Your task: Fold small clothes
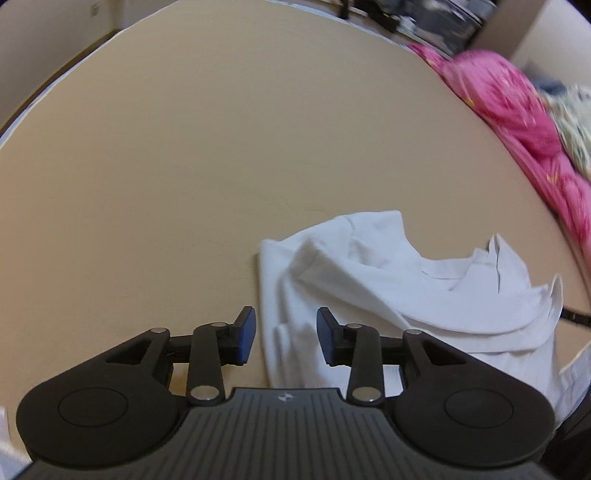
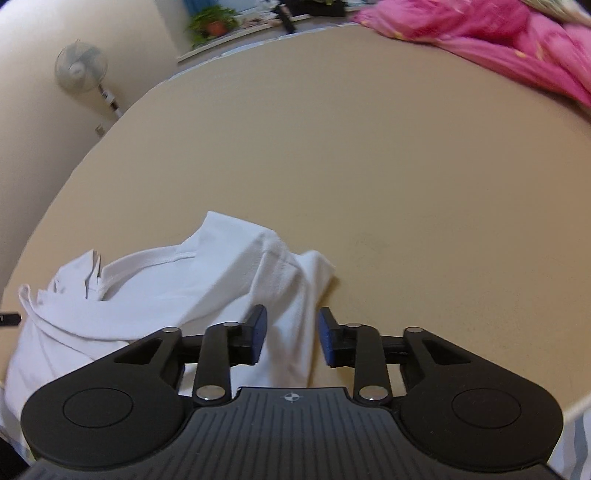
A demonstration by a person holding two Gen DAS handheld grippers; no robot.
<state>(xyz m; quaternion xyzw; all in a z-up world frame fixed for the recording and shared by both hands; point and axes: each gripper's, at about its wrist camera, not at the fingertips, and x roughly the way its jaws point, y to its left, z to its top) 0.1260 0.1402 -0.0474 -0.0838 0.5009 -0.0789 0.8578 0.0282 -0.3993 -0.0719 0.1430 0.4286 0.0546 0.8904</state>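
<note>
A small white garment [image 1: 369, 295] lies crumpled on the beige table [image 1: 184, 166], its neckline facing up and its edges partly folded over. My left gripper [image 1: 286, 336] hovers over the garment's left edge. Its blue-padded fingers [image 1: 246, 334] stand apart, and the cloth lies beneath the gap without being pinched. In the right wrist view the same garment [image 2: 166, 295] spreads to the lower left. My right gripper [image 2: 291, 334] is open above the garment's right edge, with the cloth under its left pad and bare table [image 2: 406, 184] under its right pad.
A heap of pink fabric [image 1: 517, 110] lies along the table's far right side, also visible as pink fabric [image 2: 480, 29]. Patterned cloth [image 1: 576, 122] sits beside it. A standing fan [image 2: 81, 70] and a potted plant [image 2: 214, 22] are beyond the table by the wall.
</note>
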